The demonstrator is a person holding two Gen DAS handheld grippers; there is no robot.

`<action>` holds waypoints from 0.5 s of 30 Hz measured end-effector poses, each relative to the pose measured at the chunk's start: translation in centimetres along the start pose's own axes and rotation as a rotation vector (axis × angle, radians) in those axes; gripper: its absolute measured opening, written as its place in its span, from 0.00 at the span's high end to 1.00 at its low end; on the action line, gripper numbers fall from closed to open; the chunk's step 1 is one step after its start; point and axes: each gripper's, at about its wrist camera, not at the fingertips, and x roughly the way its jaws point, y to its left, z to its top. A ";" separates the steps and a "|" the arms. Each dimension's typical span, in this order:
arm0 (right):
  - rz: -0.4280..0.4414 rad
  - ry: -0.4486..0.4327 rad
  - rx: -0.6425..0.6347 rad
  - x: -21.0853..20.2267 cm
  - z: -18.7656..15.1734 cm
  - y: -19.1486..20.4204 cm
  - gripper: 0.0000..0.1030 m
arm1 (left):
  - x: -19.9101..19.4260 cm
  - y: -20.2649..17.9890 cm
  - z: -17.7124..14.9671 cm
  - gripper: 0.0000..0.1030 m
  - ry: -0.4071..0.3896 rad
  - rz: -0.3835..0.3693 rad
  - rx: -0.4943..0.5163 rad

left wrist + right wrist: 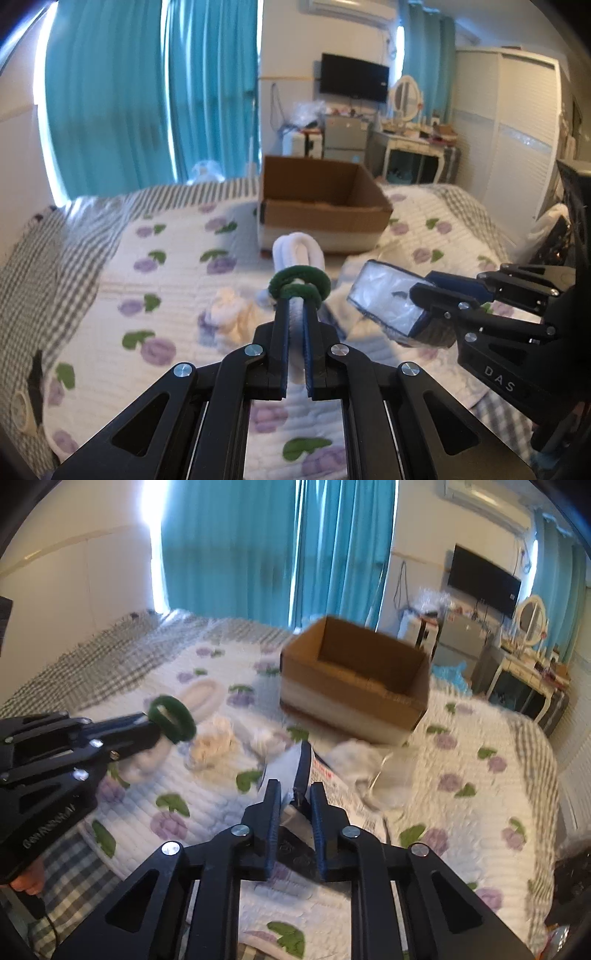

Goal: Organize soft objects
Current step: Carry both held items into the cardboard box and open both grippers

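My left gripper (pixel 294 295) is shut on a white rolled soft item with a green band (pixel 300 282) and holds it above the bed. It also shows in the right wrist view (pixel 171 723). My right gripper (pixel 292 794) is shut on a plastic-wrapped tissue pack (pixel 388 302), also held above the bed; the pack (pixel 295 764) shows between its fingers. An open cardboard box (pixel 325 214) stands on the bed beyond both grippers, and it shows in the right wrist view (pixel 354 694). A cream crumpled cloth (pixel 231 314) lies on the quilt.
The floral quilt (pixel 166 258) covers the bed. A clear plastic wrapper (pixel 384 779) and white cloths (pixel 266 742) lie near the box. Teal curtains (pixel 147 110), a TV (pixel 354 77), a dresser (pixel 410 144) and a wardrobe (pixel 517 140) stand beyond the bed.
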 end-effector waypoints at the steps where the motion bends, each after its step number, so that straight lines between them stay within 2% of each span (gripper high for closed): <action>1: 0.001 -0.010 -0.002 -0.4 0.4 -0.1 0.86 | -0.1 -0.3 0.6 0.94 -0.010 -0.003 0.007; 7: -0.027 -0.094 -0.041 -2.3 4.9 -1.9 0.87 | 0.4 -0.9 4.1 0.94 -0.050 -0.006 0.040; 11: -0.052 -0.178 -0.044 -2.8 10.0 -4.5 0.88 | 1.5 -0.9 7.6 0.94 -0.085 0.001 0.055; 15: -0.052 -0.222 -0.026 -1.0 15.3 -7.3 0.88 | 3.4 -0.9 11.2 0.94 -0.110 -0.012 0.063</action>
